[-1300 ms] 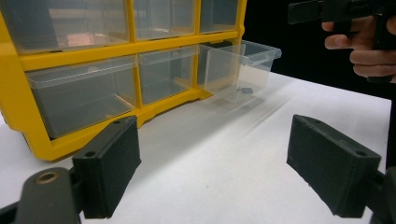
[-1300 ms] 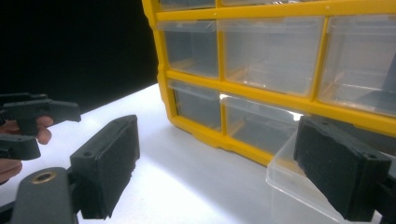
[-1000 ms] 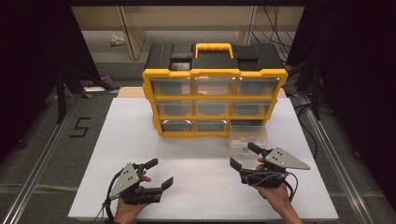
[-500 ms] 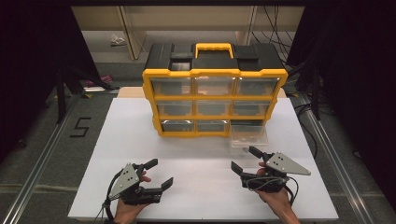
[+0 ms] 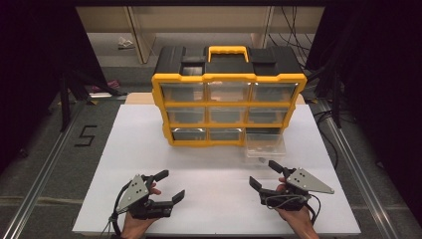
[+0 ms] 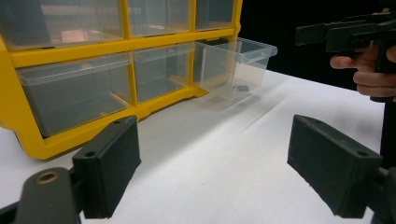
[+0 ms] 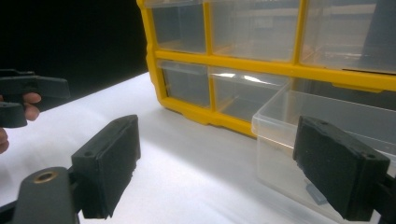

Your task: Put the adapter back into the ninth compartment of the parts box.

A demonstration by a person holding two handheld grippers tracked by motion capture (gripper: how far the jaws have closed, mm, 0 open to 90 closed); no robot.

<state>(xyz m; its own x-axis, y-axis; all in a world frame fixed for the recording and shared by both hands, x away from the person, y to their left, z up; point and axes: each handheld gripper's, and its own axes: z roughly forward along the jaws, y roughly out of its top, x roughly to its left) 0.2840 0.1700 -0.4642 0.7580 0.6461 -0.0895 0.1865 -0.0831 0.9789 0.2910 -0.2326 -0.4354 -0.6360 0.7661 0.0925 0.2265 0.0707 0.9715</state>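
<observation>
From above, the clear drawer [image 5: 265, 145] sticks out of the yellow cabinet [image 5: 229, 102] at bottom right, just ahead of the right gripper [image 5: 266, 175], jaws wide. The left gripper [image 5: 170, 185], also wide, is farther. In the left gripper view, the drawer [image 6: 238, 65] lies far right over free white table [image 6: 224, 163]. In the right gripper view, its corner [image 7: 280, 140] is close ahead.

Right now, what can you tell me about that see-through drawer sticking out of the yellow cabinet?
The pulled-out drawer is a clear plastic bin with a thicker rim around its open top. It belongs to the bottom row, right-hand slot of the yellow-framed organizer, and juts forward over the white table. A small dark piece lies on its floor; otherwise it looks empty. The right claw is open just in front of it, not touching.
</observation>
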